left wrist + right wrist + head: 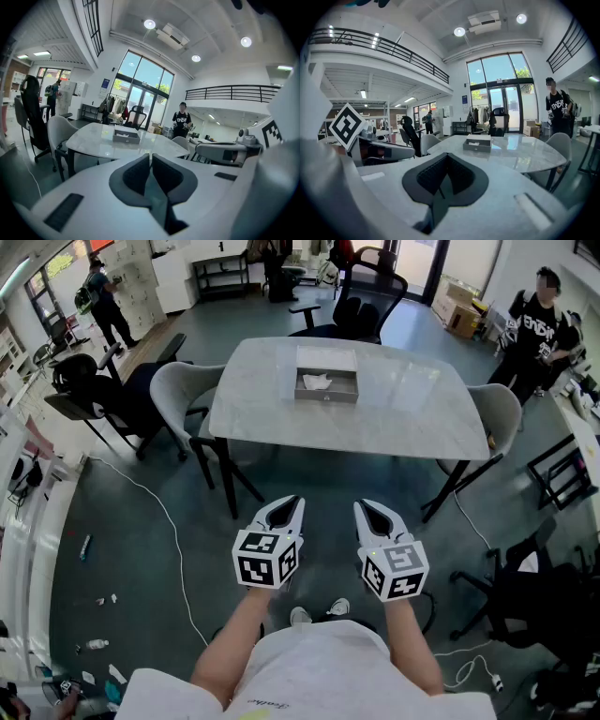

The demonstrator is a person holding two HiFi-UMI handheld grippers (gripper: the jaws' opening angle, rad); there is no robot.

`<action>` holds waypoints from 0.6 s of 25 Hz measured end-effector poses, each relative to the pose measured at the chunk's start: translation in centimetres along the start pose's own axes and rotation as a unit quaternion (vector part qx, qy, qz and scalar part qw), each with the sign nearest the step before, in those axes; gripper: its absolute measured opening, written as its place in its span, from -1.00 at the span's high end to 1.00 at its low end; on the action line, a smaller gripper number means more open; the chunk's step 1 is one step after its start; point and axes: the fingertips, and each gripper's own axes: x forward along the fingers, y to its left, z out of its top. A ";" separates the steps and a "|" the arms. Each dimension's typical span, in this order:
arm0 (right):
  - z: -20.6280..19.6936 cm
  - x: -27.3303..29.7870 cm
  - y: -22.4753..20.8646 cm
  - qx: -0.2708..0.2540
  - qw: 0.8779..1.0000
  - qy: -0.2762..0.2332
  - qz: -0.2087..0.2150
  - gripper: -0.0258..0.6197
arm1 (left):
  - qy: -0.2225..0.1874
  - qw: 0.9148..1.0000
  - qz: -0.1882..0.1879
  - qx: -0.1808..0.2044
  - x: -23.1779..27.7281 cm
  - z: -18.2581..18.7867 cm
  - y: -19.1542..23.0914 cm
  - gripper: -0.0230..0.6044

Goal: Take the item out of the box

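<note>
An open grey box (326, 382) sits on the far half of a white marble table (394, 418), with a white crumpled item (317, 382) inside it. The same box (126, 136) (477, 144) shows small and far off in both gripper views. My left gripper (292, 502) and right gripper (362, 508) hang side by side in front of my body, well short of the table's near edge. Both are shut with nothing between the jaws.
Grey chairs stand at the table's left (180, 390) and right (502, 409), and a black office chair (361, 301) behind it. Two people stand far off, one at the back left (103, 296) and one at the right (539, 329). A white cable (164, 521) trails over the floor.
</note>
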 end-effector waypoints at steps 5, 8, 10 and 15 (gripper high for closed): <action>-0.3 0.4 0.0 0.003 1.000 0.000 0.003 0.91 | -0.004 1.000 -0.002 0.002 0.3 0.3 0.1 0.85; -0.3 0.7 -0.2 0.003 1.000 0.000 0.005 0.91 | -0.003 1.000 -0.002 0.001 0.7 0.3 0.1 0.85; -0.3 1.2 -0.4 0.005 1.000 0.000 0.007 0.91 | -0.001 1.000 -0.001 0.000 1.1 0.3 0.4 0.85; -0.6 2.6 -2.2 0.014 1.000 0.002 0.009 0.91 | 0.006 1.000 0.002 0.001 3.5 0.6 0.8 0.85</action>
